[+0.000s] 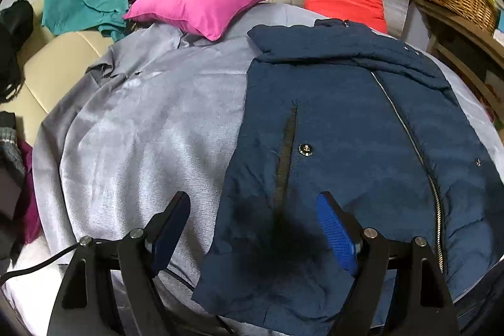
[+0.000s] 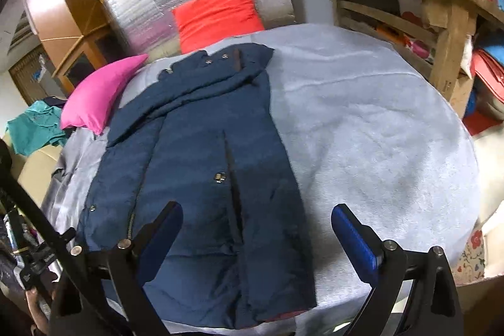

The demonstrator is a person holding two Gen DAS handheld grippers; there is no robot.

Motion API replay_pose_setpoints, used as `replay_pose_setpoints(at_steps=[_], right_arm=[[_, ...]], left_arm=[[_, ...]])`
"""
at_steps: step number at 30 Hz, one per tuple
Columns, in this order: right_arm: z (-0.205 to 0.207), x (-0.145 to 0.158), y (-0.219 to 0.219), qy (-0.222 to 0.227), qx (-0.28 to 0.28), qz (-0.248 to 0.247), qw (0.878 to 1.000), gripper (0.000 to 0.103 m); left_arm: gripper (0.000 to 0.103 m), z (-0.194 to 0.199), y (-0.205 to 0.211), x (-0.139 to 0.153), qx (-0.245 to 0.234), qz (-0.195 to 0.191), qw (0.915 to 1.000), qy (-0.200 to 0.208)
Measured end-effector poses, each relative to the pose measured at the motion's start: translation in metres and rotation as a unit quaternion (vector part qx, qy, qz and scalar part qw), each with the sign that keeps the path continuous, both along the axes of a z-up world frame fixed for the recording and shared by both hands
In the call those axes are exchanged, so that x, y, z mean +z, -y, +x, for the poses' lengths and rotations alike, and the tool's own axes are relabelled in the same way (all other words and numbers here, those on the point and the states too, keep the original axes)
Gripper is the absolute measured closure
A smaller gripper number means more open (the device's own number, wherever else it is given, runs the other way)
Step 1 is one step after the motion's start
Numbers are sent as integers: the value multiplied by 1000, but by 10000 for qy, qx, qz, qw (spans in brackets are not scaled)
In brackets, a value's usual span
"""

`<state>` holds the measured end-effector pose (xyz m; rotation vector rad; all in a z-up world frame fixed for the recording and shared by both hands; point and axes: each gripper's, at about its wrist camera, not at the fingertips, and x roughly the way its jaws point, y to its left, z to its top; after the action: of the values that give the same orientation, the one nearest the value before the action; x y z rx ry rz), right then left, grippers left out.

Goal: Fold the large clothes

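Navy padded coat lies flat on the grey bed cover, collar toward twelve o'clock. The left gripper hovers above its hem, jaws spread, grasping nothing. The right gripper hovers likewise, jaws released.

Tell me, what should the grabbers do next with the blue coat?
Probably lower both and pinch the hem. The navy coat lies flat on the grey cover, sleeves tucked in, and the left gripper and right gripper hover open above its near edge.
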<state>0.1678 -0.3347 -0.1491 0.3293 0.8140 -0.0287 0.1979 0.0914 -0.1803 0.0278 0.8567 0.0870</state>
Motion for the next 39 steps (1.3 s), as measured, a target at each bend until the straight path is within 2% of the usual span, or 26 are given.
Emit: replay_pose_setpoints(at_steps=[6,12,16,21,23,27,29,32,34,39], right_arm=[[-7,10,-12,314,115,-193,9993,6],[-16,22,-16,718,413,40,9966,6],[-16,24,-18,767,517,131,9956,6],[-9,19,-9,743,790,800,9909,6],[-5,15,-4,638,670,930,9914,6],[8,-2,9,65,146,1031,9945,6],[20,-10,16,-382,-207,913,9949,6],[35,-17,24,-846,-577,656,9926,6],[43,-25,24,-1137,-538,653,9899,6],[45,-57,31,-1681,-496,1176,9775,9]], left_arm=[[20,-3,2,4,-51,34,9999,88],[20,-4,3,6,-56,4,9999,93],[20,0,2,5,-74,-25,10000,42],[20,10,-6,6,-35,-196,9998,-34],[20,15,-10,8,-63,-320,9994,-104],[20,29,-20,10,-38,-489,9984,-274],[20,41,-25,11,41,-476,9980,-407],[20,55,-39,11,113,-673,9967,-441],[20,63,-47,4,148,-819,9949,-571],[21,60,-48,-19,238,-1013,9903,-917]])
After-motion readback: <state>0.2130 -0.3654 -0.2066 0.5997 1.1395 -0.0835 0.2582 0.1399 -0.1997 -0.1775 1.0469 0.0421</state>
